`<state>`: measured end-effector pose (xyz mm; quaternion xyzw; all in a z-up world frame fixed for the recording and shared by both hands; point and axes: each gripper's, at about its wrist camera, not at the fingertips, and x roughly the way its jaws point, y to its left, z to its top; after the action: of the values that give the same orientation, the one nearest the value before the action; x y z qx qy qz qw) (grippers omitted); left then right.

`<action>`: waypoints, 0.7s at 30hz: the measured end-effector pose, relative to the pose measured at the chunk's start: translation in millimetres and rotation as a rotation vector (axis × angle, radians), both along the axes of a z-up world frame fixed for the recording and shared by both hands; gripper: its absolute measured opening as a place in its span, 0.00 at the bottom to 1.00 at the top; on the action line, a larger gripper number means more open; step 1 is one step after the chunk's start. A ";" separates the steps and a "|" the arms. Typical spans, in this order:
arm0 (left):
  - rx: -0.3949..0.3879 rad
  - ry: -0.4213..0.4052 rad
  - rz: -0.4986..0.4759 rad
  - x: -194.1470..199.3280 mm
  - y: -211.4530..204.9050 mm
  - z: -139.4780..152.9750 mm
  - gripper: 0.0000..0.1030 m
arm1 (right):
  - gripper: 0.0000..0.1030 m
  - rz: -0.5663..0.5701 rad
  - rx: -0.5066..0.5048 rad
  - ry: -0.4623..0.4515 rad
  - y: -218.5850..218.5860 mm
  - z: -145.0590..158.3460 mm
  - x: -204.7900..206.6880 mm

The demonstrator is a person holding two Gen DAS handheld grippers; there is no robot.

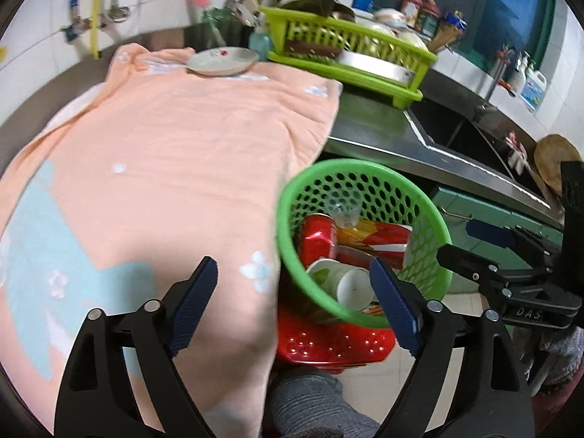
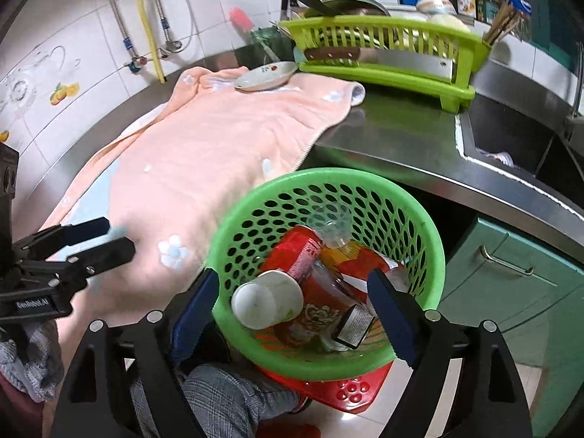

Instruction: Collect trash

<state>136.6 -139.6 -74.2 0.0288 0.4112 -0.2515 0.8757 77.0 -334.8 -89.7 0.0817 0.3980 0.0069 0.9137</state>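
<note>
Below the right tool point(image 2: 294, 310), spread and empty, sits the green basket point(image 2: 430, 255) holding trash; the left tool point(image 1: 294, 303) is spread too

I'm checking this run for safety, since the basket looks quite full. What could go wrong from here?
The green basket seems to sit on a small red stool beside the counter, so a knock from the open right gripper might tip it. The clear plastic cup lies loose on top of the red can and could roll out.
</note>
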 end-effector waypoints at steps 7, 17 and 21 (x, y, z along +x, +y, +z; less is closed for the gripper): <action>-0.017 -0.062 0.053 -15.7 31.3 22.3 0.88 | 0.83 -0.017 -0.001 -0.043 14.7 15.8 -14.9; -0.006 -0.153 0.145 -36.9 62.6 46.9 0.94 | 0.91 -0.062 -0.107 -0.149 40.8 43.9 -40.5; -0.006 -0.192 0.176 -45.6 72.0 55.8 0.95 | 0.93 -0.079 -0.115 -0.184 49.0 50.5 -49.6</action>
<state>91.1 -67.6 -18.4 0.0139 0.3258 -0.1708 0.9298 27.4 -285.7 -39.1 0.0436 0.3084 -0.0445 0.9492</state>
